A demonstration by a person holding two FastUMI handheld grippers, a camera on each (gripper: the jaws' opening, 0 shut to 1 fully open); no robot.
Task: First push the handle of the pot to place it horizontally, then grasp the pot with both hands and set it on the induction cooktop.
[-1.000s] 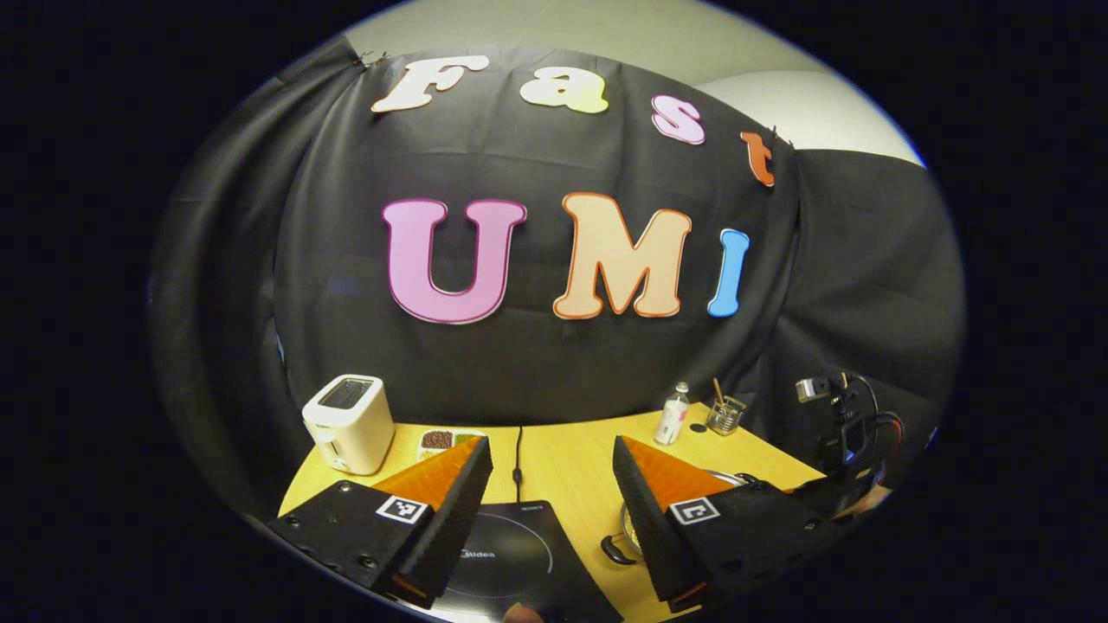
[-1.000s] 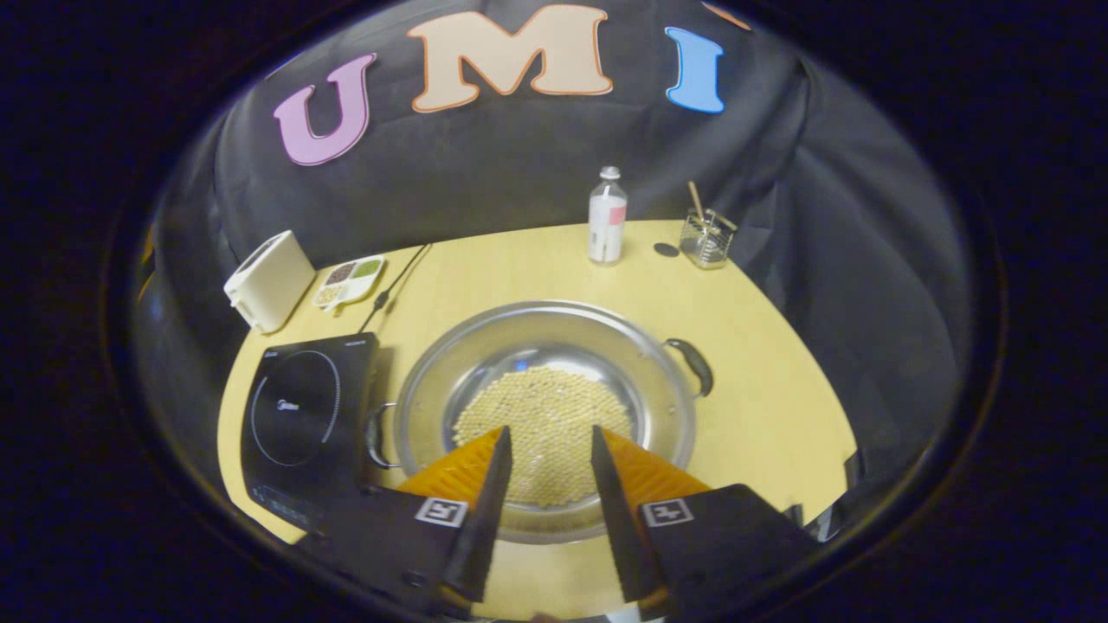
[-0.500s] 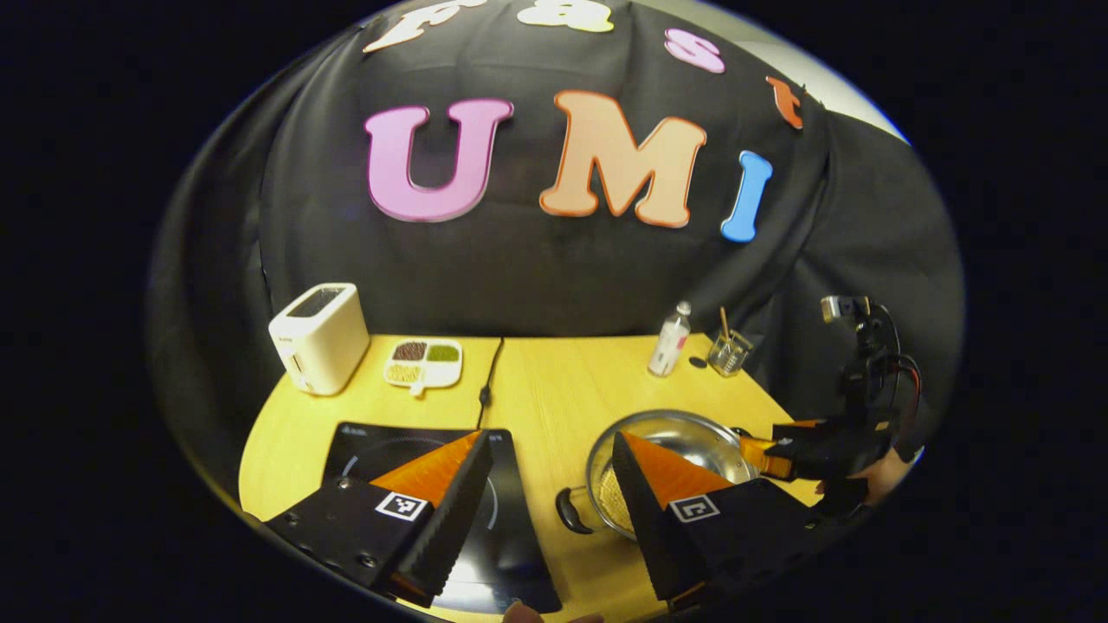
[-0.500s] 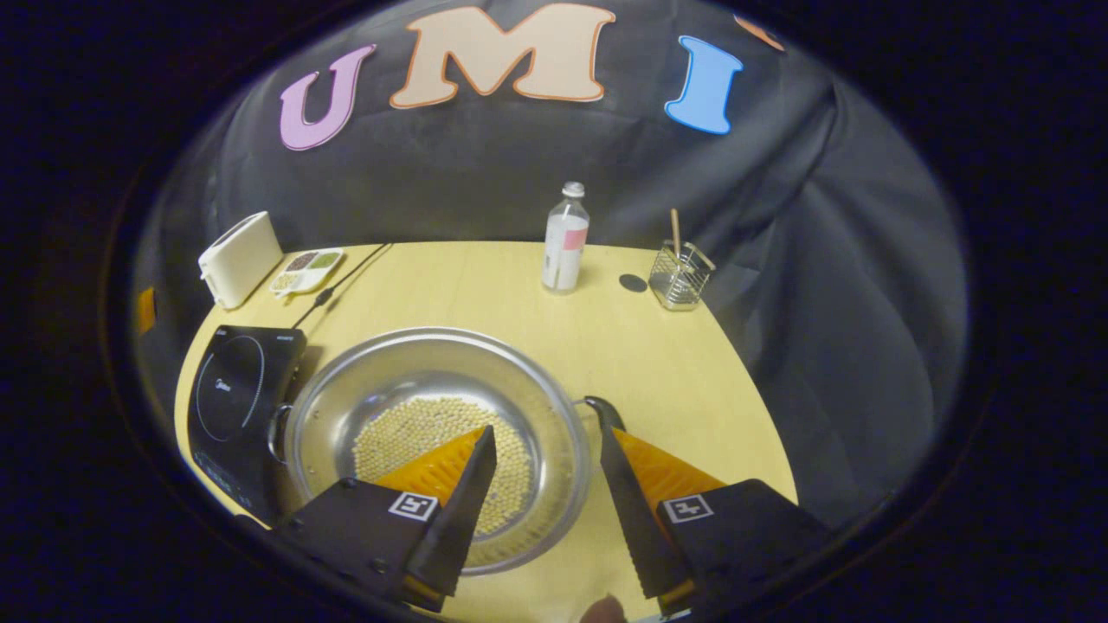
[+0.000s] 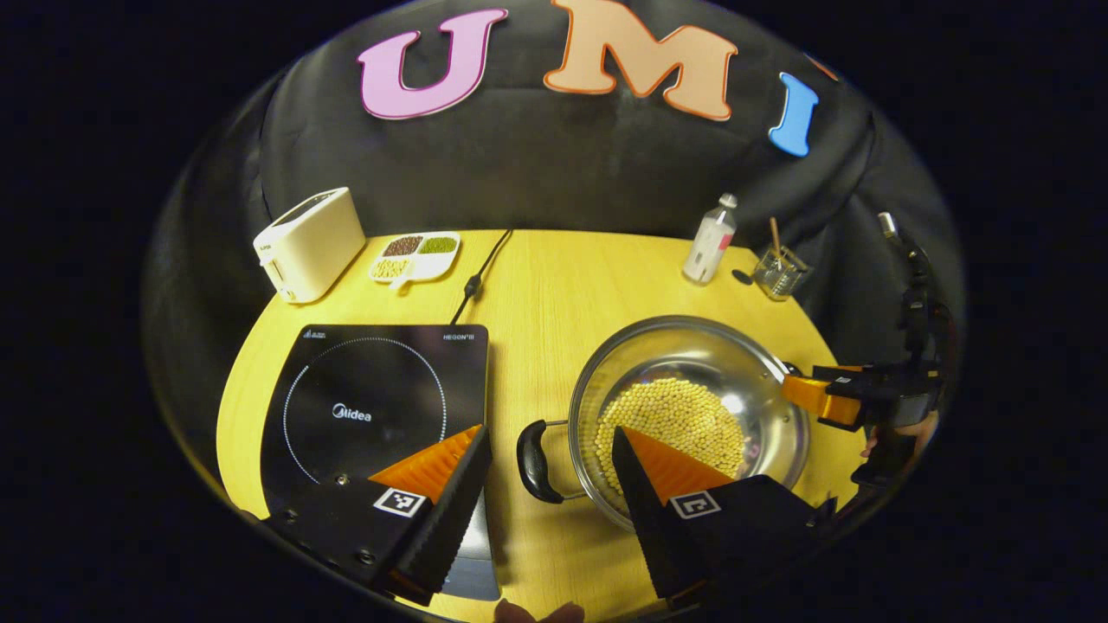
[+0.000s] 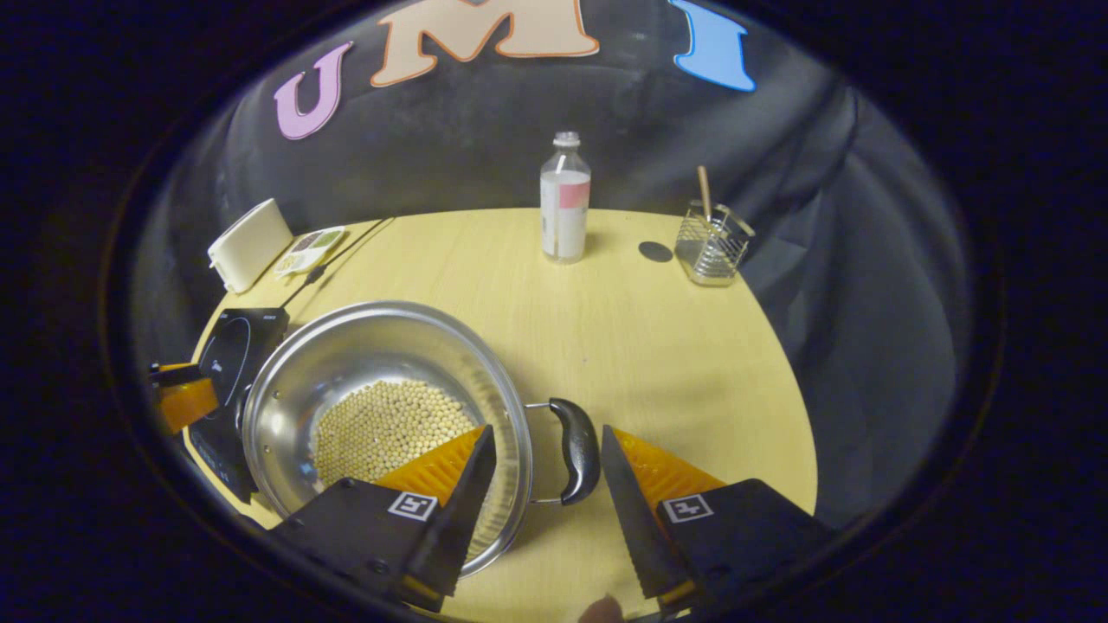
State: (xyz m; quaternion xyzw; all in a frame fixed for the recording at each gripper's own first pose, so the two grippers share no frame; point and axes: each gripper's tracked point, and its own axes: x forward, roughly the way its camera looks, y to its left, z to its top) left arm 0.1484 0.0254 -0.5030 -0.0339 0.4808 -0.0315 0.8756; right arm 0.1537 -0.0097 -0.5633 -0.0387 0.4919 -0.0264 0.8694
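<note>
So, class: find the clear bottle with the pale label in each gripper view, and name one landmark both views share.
Left gripper view: bottle at upper right, on the table's far edge.
Right gripper view: bottle at upper centre, on the far edge.
Shared landmark: the wire holder, just right of it.

A yellow wooden table (image 5: 554,285) stands before a draped black cloth wall (image 5: 554,173).

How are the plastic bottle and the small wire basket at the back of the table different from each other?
The bottle is tall, narrow and closed by a cap; the wire basket is low, wide and open on top. The bottle has solid walls with a label, while the basket is see-through mesh. A stick leans out of the basket; nothing sticks out of the bottle. Both stand upright on the table, apart, near the black cloth.
</note>
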